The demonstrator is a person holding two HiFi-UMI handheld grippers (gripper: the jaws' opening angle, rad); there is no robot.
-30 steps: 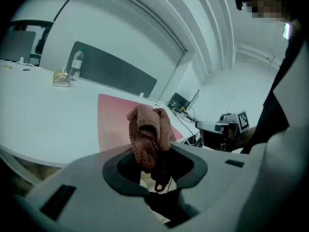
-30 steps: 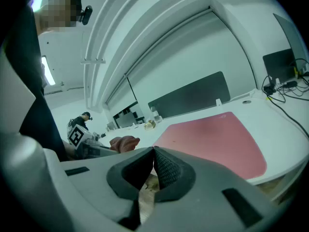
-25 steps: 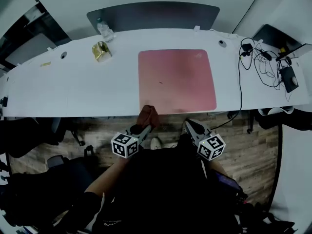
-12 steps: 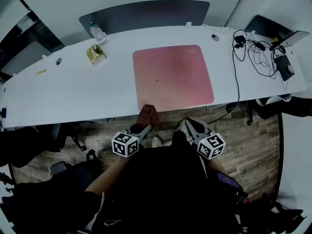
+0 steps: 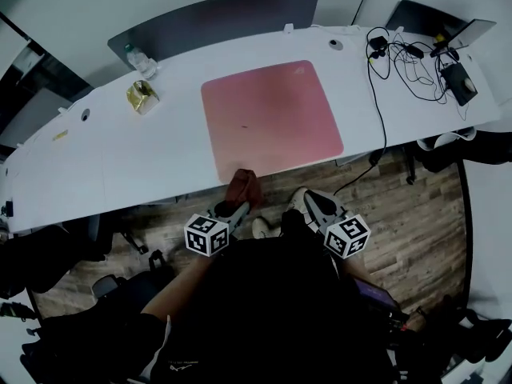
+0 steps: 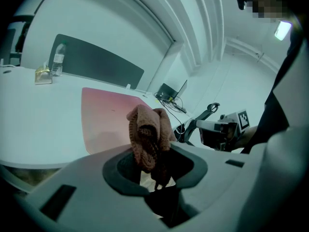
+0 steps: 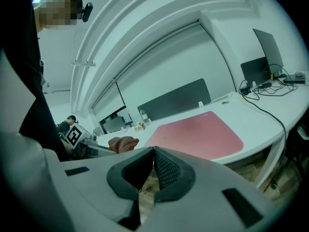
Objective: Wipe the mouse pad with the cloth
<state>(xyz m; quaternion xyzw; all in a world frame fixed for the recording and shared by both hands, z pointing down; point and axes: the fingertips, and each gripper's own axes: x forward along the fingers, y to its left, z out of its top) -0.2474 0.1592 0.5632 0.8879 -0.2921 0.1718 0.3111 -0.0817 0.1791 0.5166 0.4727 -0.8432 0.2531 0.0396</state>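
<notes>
The cloth (image 5: 242, 186) was a rust-brown knitted piece, bunched into a loose upright wad with folds drooping over one another. The left tool (image 5: 237, 205) was clenched on its lower part, so only the upper bulge stood clear of the jaws. It sat at the near edge of the white tabletop (image 5: 120, 162), just beside the near-left corner of the mouse pad (image 5: 272, 118). The pad was a large pink sheet with rounded corners, lying flat, with one small dark speck near its middle.

The right tool (image 5: 310, 202) was pressed closed with nothing between its jaws, held over the wooden floor (image 5: 400, 214), well apart from the pad.

In the left gripper view, the cloth's (image 6: 147, 134) bottom end disappeared into the tool's (image 6: 155, 166) dark pads. Whether the wad touched the tabletop edge could not be told. The person's dark clothing covered both hands in the head view.
</notes>
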